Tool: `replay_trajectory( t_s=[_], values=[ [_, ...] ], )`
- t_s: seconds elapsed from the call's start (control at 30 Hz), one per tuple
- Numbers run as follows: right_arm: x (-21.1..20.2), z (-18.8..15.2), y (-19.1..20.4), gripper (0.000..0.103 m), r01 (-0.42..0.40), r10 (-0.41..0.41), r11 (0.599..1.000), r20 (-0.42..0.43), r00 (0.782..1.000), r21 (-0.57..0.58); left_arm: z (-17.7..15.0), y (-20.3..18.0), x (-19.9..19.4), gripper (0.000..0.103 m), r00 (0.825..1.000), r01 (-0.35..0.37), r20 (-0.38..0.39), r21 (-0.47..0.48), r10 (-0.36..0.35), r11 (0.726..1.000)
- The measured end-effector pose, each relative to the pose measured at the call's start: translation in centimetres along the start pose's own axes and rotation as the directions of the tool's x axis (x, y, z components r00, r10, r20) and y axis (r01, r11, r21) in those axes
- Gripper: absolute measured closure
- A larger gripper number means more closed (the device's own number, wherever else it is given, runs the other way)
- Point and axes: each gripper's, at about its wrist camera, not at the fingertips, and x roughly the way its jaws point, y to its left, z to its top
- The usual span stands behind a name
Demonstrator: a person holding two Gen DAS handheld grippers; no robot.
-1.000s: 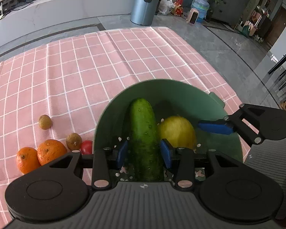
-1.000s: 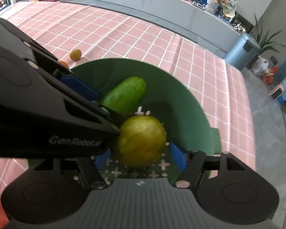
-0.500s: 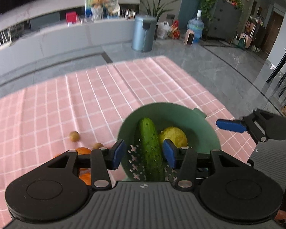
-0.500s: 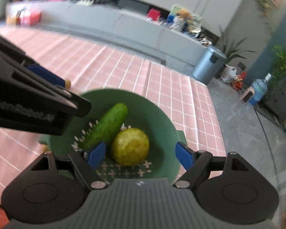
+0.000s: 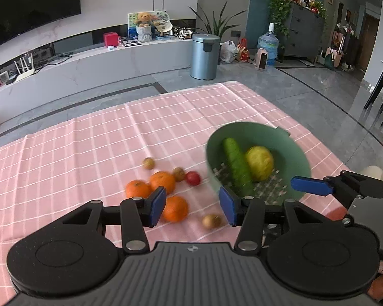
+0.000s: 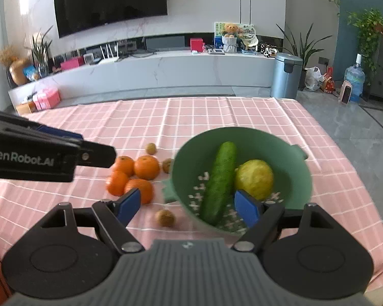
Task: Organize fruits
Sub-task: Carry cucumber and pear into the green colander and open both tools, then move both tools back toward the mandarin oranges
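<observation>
Cucumber [image 6: 220,181] lying in the green bowl [image 6: 288,142], long axis running away from the tongs, lemon [image 6: 254,179] touching its right side, left tongs [image 5: 191,205] and right tongs [image 6: 187,202] both tilted down, jaws apart, gripping nothing, 4 oranges [image 6: 146,167] left of the bowl.

left tongs [image 5: 192,206] empty, agape | cucumber [image 5: 236,167], lemon [image 5: 259,162] in bowl [image 5: 291,148]

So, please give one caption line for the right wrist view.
Open right gripper above green plastic colander holding cucumber and lemon.
</observation>
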Motion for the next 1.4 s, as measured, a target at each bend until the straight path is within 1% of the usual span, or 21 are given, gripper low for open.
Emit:
replay_trajectory(
  t_s=[0.27,0.4,0.53,0.77,0.8,0.87,1.0,1.07,1.13,1.27,1.4],
  values=[
    [-0.3,-2.6,2.7,0.026,-0.006,0.005,0.999,0.011,1.000,0.049,-2.9,3.3,-0.3,0.046,1.000,0.019,0.008,-0.024,-0.019,1.000],
    [0.9,-2.9,3.5,0.026,0.007,-0.007,0.999,-0.010,1.000,0.034,-4.4,4.8,-0.2,0.046,0.999,0.044,0.020,-0.041,-0.043,0.998],
    [1.9,-3.4,4.1,0.026,-0.004,0.004,1.000,-0.026,1.000,0.006,-5.6,6.4,0.2,0.046,0.998,0.060,0.026,-0.072,-0.058,0.996],
    [3.5,-3.7,5.7,0.042,-0.027,0.024,0.998,-0.047,0.999,-0.063,-7.0,8.5,1.6,0.046,0.997,0.080,0.008,-0.159,-0.079,0.984],
    [3.8,-3.7,5.9,0.046,-0.025,0.021,0.997,-0.050,0.999,-0.068,-7.2,8.7,1.9,0.046,0.996,0.084,0.008,-0.169,-0.084,0.982],
    [4.4,-3.7,6.0,0.051,-0.009,0.005,0.997,-0.060,0.998,-0.072,-7.3,8.8,2.3,0.046,0.996,0.086,0.013,-0.177,-0.085,0.980],
    [5.8,-3.6,5.8,0.057,0.010,-0.012,1.000,-0.078,0.997,-0.029,-7.5,8.6,3.5,0.046,0.998,0.066,0.010,-0.155,-0.065,0.986],
    [6.3,-3.6,5.9,0.060,0.006,-0.007,1.000,-0.073,0.997,-0.005,-7.4,8.6,4.0,0.046,0.998,0.055,0.007,-0.154,-0.055,0.987],
    [6.7,-3.4,6.2,0.061,-0.002,0.003,1.000,-0.060,0.998,0.011,-7.2,8.8,4.4,0.046,0.998,0.055,0.001,-0.167,-0.056,0.984],
    [7.8,-3.1,6.7,0.061,0.003,-0.001,0.999,-0.040,0.999,0.040,-6.3,9.4,4.9,0.046,0.996,0.083,0.010,-0.214,-0.083,0.973],
    [9.0,-2.6,7.4,0.061,0.016,-0.016,1.000,-0.028,0.999,0.027,-5.4,9.9,6.5,0.048,0.995,0.099,-0.007,-0.253,-0.104,0.962]
  ],
)
